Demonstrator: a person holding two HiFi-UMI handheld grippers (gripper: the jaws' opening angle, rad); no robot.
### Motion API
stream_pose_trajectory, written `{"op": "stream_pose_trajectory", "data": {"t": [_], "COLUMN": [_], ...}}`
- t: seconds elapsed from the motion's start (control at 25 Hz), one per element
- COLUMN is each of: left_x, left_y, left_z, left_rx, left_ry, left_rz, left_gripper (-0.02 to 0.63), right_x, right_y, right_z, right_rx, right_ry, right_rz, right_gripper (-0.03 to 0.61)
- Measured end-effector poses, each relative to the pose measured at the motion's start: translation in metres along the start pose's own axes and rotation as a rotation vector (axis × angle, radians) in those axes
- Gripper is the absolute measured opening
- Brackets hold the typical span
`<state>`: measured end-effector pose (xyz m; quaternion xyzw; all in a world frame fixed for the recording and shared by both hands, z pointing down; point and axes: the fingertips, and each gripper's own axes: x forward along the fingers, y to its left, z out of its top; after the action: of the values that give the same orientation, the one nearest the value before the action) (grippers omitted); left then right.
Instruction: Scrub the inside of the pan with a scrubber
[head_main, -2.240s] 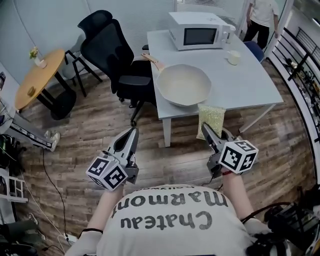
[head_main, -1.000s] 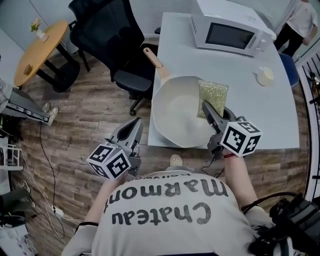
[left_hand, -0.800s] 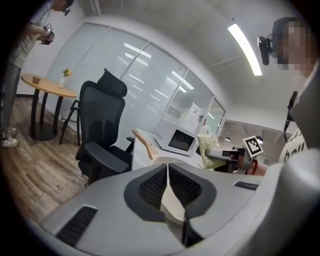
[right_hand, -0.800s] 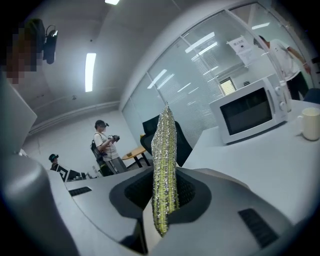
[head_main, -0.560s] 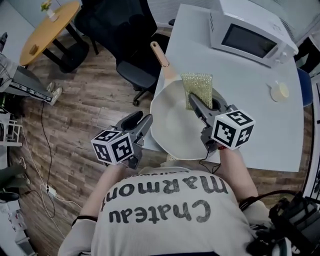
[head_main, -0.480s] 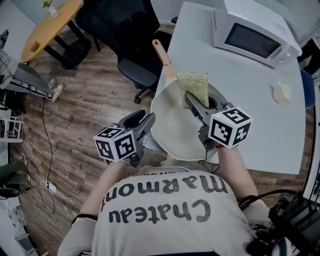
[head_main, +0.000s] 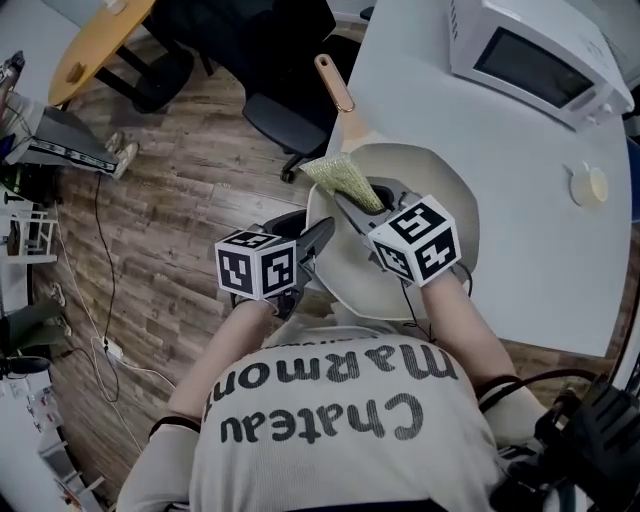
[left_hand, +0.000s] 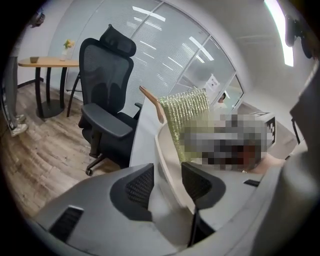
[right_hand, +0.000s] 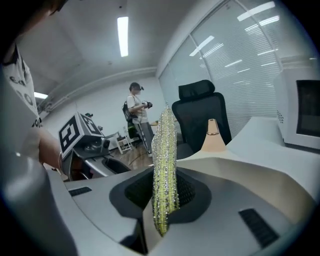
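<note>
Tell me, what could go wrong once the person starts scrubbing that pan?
1. The left hand-held gripper, whose jaws have just been opening, straddles the pan rim without pinching it, so scrubbing could shove the pan around.
2. The pan sits at the corner of the white table, close to the edge; a slide might tip it off.
3. The right hand-held gripper pinches only one end of the scrubber, which may fold or slip out.

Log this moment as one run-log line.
right gripper: shut on scrubber, at handle side of pan | left gripper: jaws just opened, pan rim between them, not clamped | scrubber-pan contact: unclear
</note>
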<state>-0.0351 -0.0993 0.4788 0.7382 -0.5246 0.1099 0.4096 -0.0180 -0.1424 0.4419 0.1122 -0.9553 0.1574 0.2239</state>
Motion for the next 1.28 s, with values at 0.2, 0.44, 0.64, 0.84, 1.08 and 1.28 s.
{"op": "stream_pose_trajectory", "data": {"t": [0.2,0.44,0.64,0.84,1.08,1.28], "left_x": [0.009,0.013,0.011,0.011,0.011,0.01], "left_y": [-0.001,-0.001,-0.001,0.0,0.0,-0.001], "left_z": [-0.005,-0.011,-0.012,-0.014,-0.014,-0.014], "left_rx": [-0.012,0.068,0.099,0.167,0.214,0.226], "left_ry": [0.021,0.05,0.061,0.113,0.142,0.152], "left_rz": [-0.011,0.015,-0.006,0.014,0.026,0.027], "left_gripper": [0.187,0.161,0.158,0.156,0.156,0.156], "right_x": [0.012,0.021,0.029,0.032,0.03,0.027], "right_y": [0.012,0.011,0.004,-0.007,-0.03,-0.046], "right_z": [-0.015,-0.029,-0.032,-0.03,-0.027,-0.024], "right_rx": [-0.036,0.042,0.081,0.141,0.219,0.279], "right_ry": [0.015,-0.002,-0.01,-0.023,-0.045,-0.065], "right_rz": [0.058,0.075,0.034,-0.025,-0.101,-0.131], "right_gripper": [0.058,0.058,0.058,0.058,0.058,0.058]}}
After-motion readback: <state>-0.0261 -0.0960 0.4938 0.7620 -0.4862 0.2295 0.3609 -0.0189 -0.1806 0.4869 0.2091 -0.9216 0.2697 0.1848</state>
